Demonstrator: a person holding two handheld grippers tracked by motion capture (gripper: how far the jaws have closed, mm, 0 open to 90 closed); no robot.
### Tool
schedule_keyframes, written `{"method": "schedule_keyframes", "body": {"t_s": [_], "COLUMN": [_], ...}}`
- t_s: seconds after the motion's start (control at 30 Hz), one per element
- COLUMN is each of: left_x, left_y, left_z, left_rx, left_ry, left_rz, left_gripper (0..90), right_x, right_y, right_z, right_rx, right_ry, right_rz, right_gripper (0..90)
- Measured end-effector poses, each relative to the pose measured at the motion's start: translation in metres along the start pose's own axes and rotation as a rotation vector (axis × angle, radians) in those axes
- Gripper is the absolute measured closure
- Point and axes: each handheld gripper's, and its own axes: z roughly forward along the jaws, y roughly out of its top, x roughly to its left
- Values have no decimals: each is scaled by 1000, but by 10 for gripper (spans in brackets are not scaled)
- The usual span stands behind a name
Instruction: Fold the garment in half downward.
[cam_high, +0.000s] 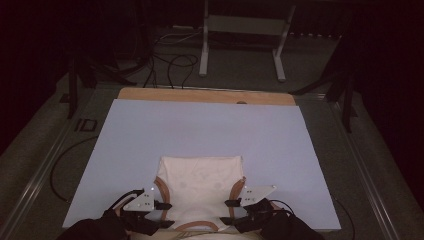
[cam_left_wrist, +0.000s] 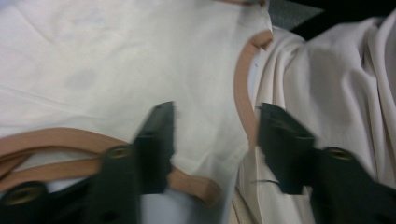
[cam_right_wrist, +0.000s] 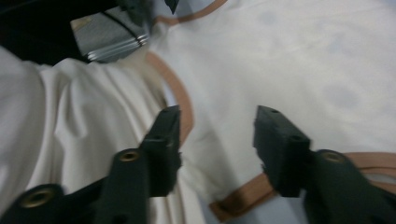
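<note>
Dark sleeves cover both forearms. The left gripper (cam_high: 161, 205) and right gripper (cam_high: 231, 202) each have a black body topped by a pale grey three-cornered plate dotted with small holes. A thin black cable trails from each. Close up, each gripper has two blocky matte-black jaws with squared tips, and a brass-coloured ringed screw sits at the base of each jaw.
</note>
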Motion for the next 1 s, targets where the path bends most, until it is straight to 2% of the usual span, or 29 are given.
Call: {"method": "schedule_keyframes", "body": {"t_s": [0.03, 0.07, 0.17, 0.2, 0.3, 0.4, 0.47, 0.63, 0.67, 1.0], "left_x": [1, 3, 4, 6, 9, 12, 14, 23, 24, 40], "left_y": [1, 4, 8, 11, 16, 20, 22, 29, 30, 42], "left_z": [-1, -2, -3, -4, -3, -3, -4, -7, -8, -13], "left_rx": [-4, -9, -16, -30, -23, -40, -57, -79, -81, -131], "left_ry": [9, 10, 17, 7, 47, 62, 68, 61, 63, 110], "left_rz": [0, -2, -9, 2, -11, -7, -8, -18, -16, -14], "left_gripper": [425, 316, 200, 125, 68, 17, 3, 2, 3, 3], "right_x": [0, -3, -7, -8, -12, -17, -21, -29, -30, -47], "right_y": [0, 2, 6, 7, 10, 13, 14, 17, 19, 34], "right_z": [0, -2, -3, -4, -6, -6, -6, -8, -9, -20], "right_rx": [0, -20, -43, -46, -65, -70, -78, -84, -83, -132], "right_ry": [0, -13, -16, -16, -14, -12, -23, -49, -64, -139], "right_rz": [0, 1, 19, 16, 40, 34, 30, 17, -1, -13], "right_gripper": [355, 305, 233, 177, 155, 124, 97, 96, 96, 96]}}
